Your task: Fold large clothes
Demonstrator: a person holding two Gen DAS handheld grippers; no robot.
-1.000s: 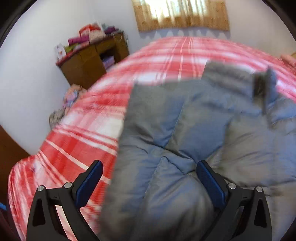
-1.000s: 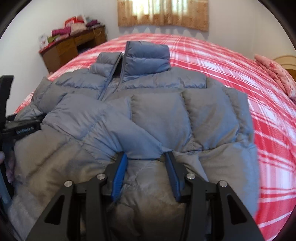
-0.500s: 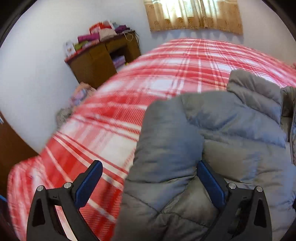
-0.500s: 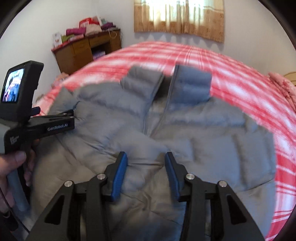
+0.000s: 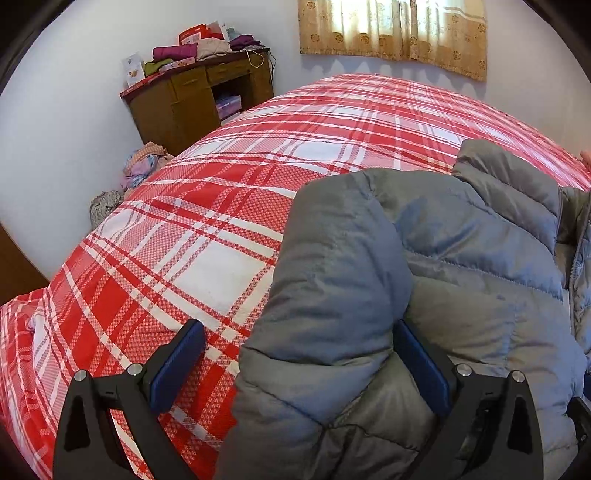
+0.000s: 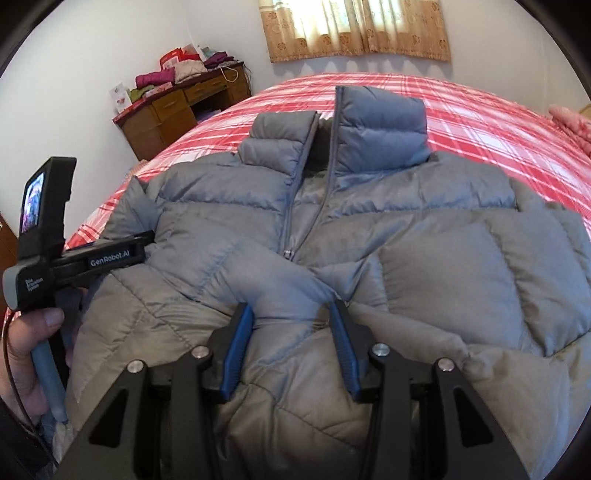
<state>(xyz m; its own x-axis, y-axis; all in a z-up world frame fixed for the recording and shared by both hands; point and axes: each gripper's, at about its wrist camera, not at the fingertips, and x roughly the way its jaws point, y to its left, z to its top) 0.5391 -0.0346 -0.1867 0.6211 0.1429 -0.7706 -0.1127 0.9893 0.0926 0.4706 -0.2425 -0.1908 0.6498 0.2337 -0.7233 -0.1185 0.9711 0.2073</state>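
Here, jacket (image 6: 369,258) flat, collar toward curtain (image 6: 354,29)

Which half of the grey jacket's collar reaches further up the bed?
On the jacket, the collar half right of the open zipper in the right wrist view; the other half ends lower.

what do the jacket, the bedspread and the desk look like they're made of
Jacket: looks like a thin synthetic shell, perhaps nylon, with a slight sheen; stitched puffy panels suggest padded fill, kind unknown.
Bedspread: woven cloth, matte, perhaps cotton; the red and white plaid shows a fine weave grain.
Desk: brown wood or wood veneer, semi-gloss; grain is too small to tell.
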